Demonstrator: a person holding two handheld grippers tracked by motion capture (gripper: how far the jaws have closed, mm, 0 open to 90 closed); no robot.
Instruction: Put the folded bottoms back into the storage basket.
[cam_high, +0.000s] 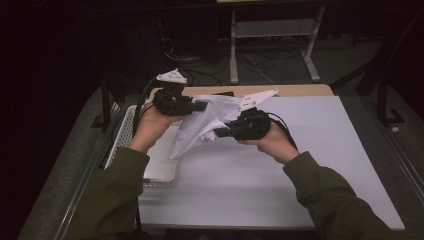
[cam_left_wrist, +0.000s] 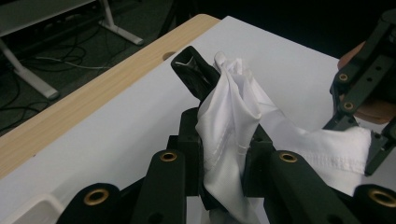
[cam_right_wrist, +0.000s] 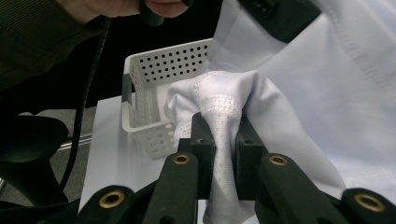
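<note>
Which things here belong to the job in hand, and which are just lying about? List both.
In the job:
white cloth, lifted above the table
left gripper, shut on the white cloth
right gripper, shut on the white cloth

Lying about:
white perforated basket at the table's left edge
white table
desk frame legs on the floor behind

Dim overall, with heavy dark falloff toward far left and right corners in high view. White desk (cam_high: 280, 165) brightest area, lit from above, no hard shadows. Soft, slightly grainy focus. Near jaws blurred in both gripper views; white cloth (cam_left_wrist: 233, 116) mildly overexposed.
</note>
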